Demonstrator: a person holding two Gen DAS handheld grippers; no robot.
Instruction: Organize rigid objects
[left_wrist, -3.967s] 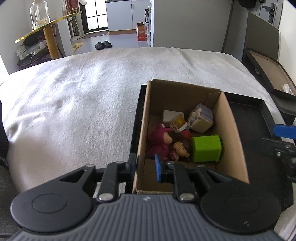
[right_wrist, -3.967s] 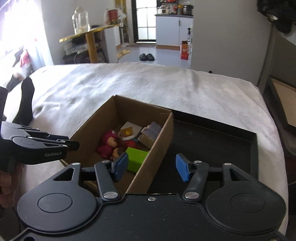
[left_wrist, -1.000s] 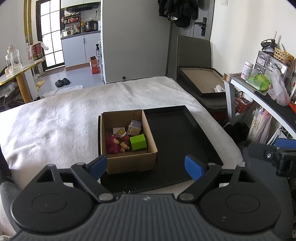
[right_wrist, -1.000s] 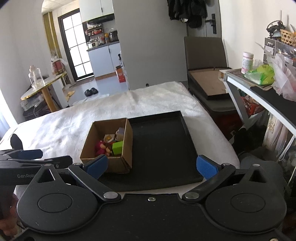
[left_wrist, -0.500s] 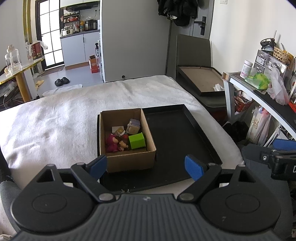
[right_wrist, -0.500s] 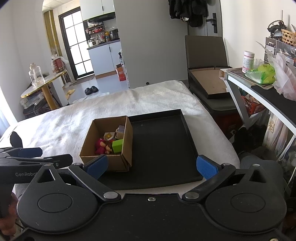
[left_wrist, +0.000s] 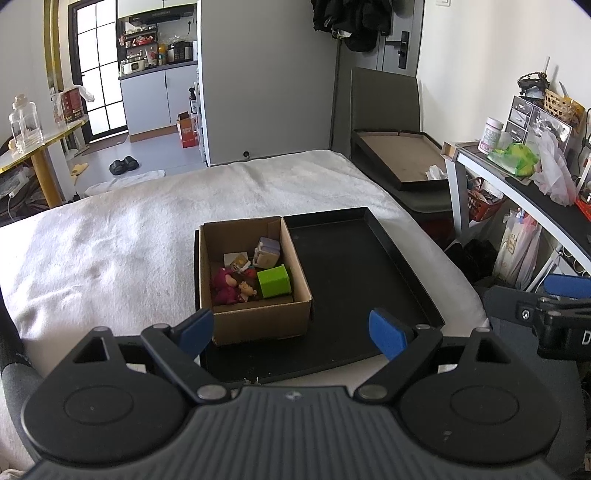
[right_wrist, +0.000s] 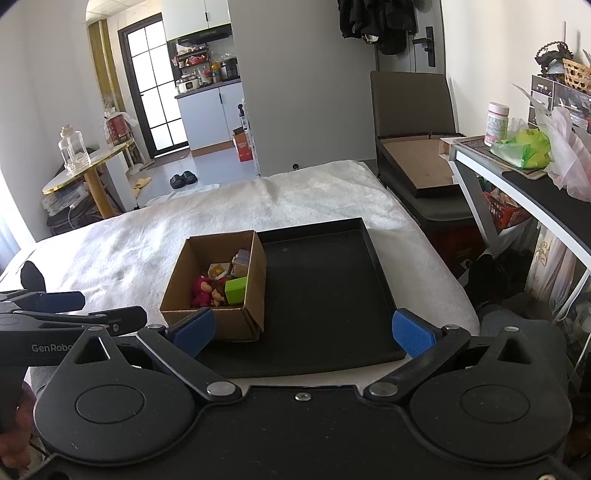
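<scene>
A brown cardboard box (left_wrist: 255, 317) with straight, flat walls sits on the left part of a black tray (left_wrist: 354, 280). The tray is smooth and has a low rim all round. It lies on a soft, fuzzy white blanket (left_wrist: 110, 251).

Inside the box are small hard toys. A green block (left_wrist: 274, 281) with square sides is by the box's right wall. A dark pink bear (left_wrist: 223, 286) is left of the block, and a tiny doll (left_wrist: 246, 288) lies between them. A pale boxy toy (left_wrist: 266, 253) is behind the block, toward the far wall. A little white and yellow toy (left_wrist: 238, 263) is next to it.

The left gripper (left_wrist: 291, 332) is spread wide, with nothing in it. Its blue pads (left_wrist: 386, 334) look soft and bumpy. The box is just past its left pad, not touching.

The right gripper (right_wrist: 301, 334) is spread wide too, and holds nothing. The box is in front of its left pad, and the bare part of the tray is between its fingers.
</scene>
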